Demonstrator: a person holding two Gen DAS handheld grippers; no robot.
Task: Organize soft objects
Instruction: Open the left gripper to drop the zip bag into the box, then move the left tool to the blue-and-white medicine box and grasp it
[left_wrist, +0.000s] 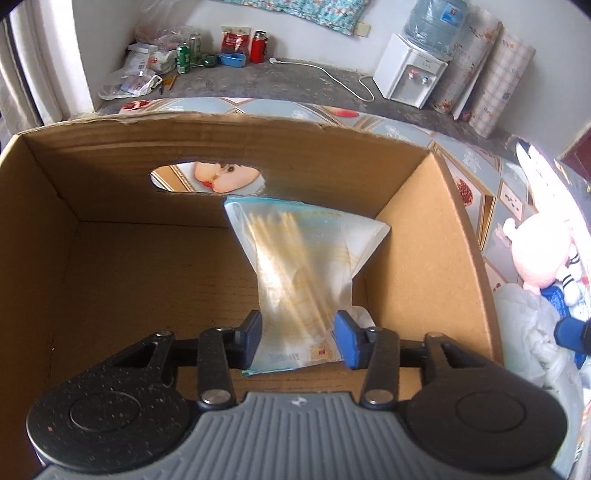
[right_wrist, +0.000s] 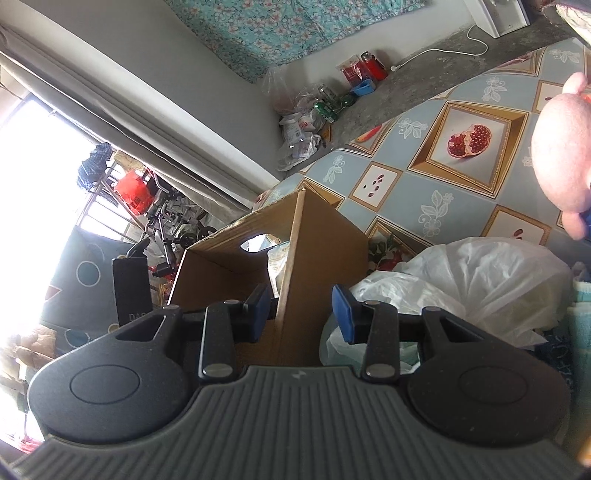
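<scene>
I'm lowering the left gripper into the box, its pads pinching the pouch; I should release it low and flat. The right gripper is hanging spread, empty, astride the box wall, beside the bag.

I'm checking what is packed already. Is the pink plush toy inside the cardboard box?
No. The pink plush toy lies on the patterned cloth outside the box, beyond its right wall.
</scene>
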